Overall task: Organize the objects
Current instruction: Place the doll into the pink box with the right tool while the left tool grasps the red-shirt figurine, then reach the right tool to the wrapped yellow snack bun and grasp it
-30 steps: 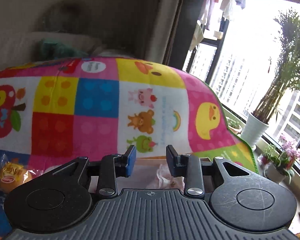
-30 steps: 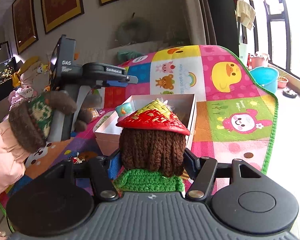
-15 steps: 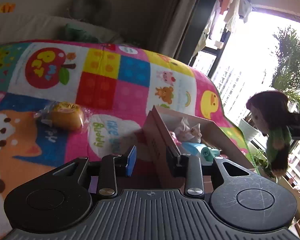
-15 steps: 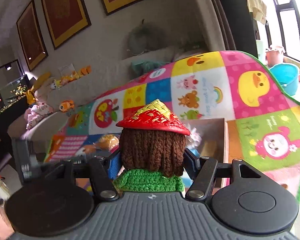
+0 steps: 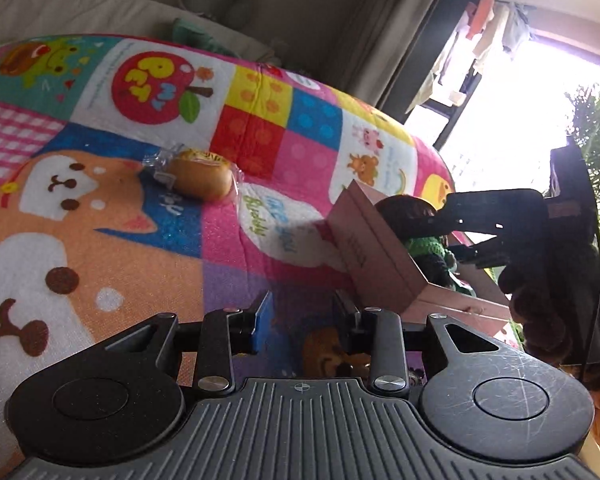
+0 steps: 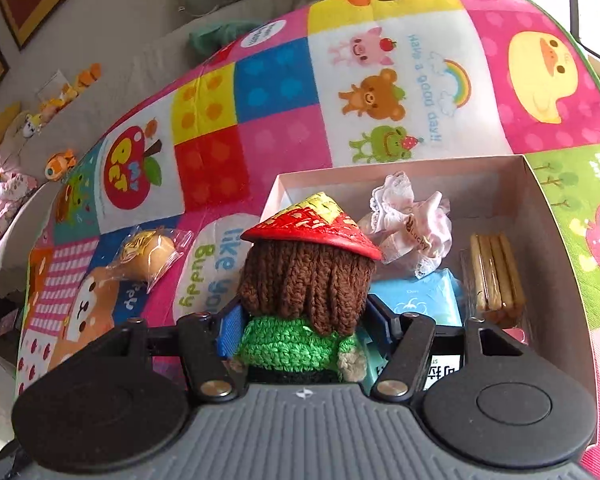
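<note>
Crocheted doll (image 6: pixel 306 276) w/ red hat is clamped by its green torso in the right gripper (image 6: pixel 302 326), hanging over the pink box (image 6: pixel 556 216) prob for drop-in, while left gripper (image 5: pixel 302 314) hangs empty, part-open, above mat (image 5: pixel 100 216) nr wrapped bun (image 5: pixel 198 178).

On the play mat (image 6: pixel 284 148) the box (image 6: pixel 540 200) sat to my right, the wrapped bun (image 6: pixel 148 254) well to its left. Inside the box (at the far end) lay a frilly cloth bundle (image 6: pixel 410 224), biscuit sticks (image 6: pixel 496 276) to its right, a tissue pack (image 6: pixel 420 300) nearer me. My right tool (image 6: pixel 302 322) held the doll (image 6: pixel 308 280) over the box's left side.
</note>
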Demonstrator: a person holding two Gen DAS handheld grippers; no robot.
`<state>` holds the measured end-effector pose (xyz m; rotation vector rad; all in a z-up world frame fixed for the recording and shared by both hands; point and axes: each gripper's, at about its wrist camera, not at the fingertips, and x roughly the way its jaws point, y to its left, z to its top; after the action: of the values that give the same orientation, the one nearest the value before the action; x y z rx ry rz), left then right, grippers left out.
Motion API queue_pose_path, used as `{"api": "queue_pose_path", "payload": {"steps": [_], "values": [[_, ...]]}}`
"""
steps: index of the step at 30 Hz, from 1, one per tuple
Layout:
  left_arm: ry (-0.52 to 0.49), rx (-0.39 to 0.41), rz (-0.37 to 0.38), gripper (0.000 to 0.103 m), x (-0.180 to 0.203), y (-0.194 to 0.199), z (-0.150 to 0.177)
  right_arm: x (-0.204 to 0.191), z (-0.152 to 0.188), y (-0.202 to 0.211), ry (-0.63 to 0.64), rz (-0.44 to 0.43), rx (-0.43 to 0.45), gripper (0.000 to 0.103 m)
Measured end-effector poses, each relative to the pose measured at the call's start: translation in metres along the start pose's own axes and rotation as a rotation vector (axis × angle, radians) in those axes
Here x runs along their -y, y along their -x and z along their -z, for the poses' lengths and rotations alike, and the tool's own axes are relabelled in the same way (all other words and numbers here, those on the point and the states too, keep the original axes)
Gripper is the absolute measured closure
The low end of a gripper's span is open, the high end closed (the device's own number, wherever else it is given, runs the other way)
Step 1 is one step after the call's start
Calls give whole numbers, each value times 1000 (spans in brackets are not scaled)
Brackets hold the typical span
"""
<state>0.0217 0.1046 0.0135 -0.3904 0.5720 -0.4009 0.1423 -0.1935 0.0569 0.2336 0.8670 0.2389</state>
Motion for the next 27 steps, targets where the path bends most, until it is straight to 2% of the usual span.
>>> {"api": "queue_pose_path", "payload": {"steps": [2, 3, 5, 7, 9, 11, 14, 17, 19, 20, 22, 24, 27], "values": [[4, 0, 2, 67, 0, -1, 2, -2, 1, 9, 28, -10, 10, 34], [3, -5, 7, 67, 0, -2, 3, -3, 1, 20, 57, -3, 42, 32], [-12, -30, 22, 67, 4, -2, 5, -6, 3, 43, 131, 30, 132, 19], [-72, -58, 71, 67, 14, -1, 8, -9, 8, 65, 199, 40, 215, 17], [-191, -89, 128, 67, 33, 2, 14, -12, 14, 81, 259, 19, 246, 17], [-366, -116, 145, 67, 56, 5, 22, -15, 21, 90, 304, 6, 252, 17], [-629, -142, 68, 66, 86, 2, 35, -14, 35, 96, 341, -16, 240, 17], [-774, -195, 18, 65, 98, -10, 37, -9, 55, 99, 349, -42, 212, 17], [-823, -251, 25, 65, 101, -21, 36, -1, 74, 101, 347, -57, 184, 17], [-845, -267, 22, 61, 101, -27, 35, 2, 81, 101, 344, -59, 171, 17], [-885, -291, 14, 62, 102, -39, 34, 10, 98, 101, 341, -58, 142, 17], [-861, -322, 4, 62, 102, -53, 31, 19, 114, 102, 335, -49, 122, 16], [-742, -330, 10, 63, 98, -67, 22, 34, 128, 103, 298, -44, 101, 15]]}}
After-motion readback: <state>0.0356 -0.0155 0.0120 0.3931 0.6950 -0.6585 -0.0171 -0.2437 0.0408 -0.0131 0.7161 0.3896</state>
